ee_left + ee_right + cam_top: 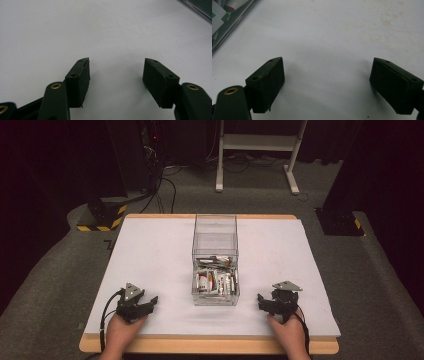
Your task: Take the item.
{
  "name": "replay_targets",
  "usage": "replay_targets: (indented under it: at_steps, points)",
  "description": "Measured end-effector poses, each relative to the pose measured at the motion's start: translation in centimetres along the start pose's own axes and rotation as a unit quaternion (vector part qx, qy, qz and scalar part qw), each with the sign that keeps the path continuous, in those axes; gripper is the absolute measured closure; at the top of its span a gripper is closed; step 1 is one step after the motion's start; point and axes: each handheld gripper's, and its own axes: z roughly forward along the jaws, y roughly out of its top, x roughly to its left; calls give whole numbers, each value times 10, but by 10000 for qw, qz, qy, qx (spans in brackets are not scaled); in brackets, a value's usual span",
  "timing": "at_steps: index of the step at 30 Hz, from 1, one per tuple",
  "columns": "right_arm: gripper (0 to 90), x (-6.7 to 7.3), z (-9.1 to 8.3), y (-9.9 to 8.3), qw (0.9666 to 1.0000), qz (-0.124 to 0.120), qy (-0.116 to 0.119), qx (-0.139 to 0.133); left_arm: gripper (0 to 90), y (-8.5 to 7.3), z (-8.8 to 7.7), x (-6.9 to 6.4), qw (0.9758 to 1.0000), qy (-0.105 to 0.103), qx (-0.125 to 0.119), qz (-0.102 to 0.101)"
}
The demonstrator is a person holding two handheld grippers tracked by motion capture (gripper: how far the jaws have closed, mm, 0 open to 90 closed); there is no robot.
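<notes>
the clear plastic box [215, 262] stood in the middle of the white table [150, 250], between the two grippers and a little farther from the person. its near half was filled with small packets [215, 281], white with red and green marks; what was printed on them was too small to read. the far half of the box looked empty, but the clear walls made it hard to be sure.

the left gripper [150, 303] rested on the table near the front edge, well apart from the box. its jaws were spread wide, with only bare table between them in the left gripper view [116, 72]. the right gripper [263, 302] lay on the other side, also apart from the box, its jaws spread with nothing between them [327, 75]. in the right gripper view a corner of the box [227, 22] was cut off at the upper left edge.

nothing lay between the grippers and the box. behind the table a white frame [257, 142] and dark cables [165, 185] stood on the floor in dim light.
</notes>
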Motion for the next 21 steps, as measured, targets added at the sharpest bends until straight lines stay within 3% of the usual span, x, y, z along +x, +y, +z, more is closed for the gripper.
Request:
replay_targets:
  at_steps: [21]
  points:
    - [124, 1, -7, -7, 9999, -76, 96, -7, 392, 1, 0, -1, 10000, 14, 40, 24]
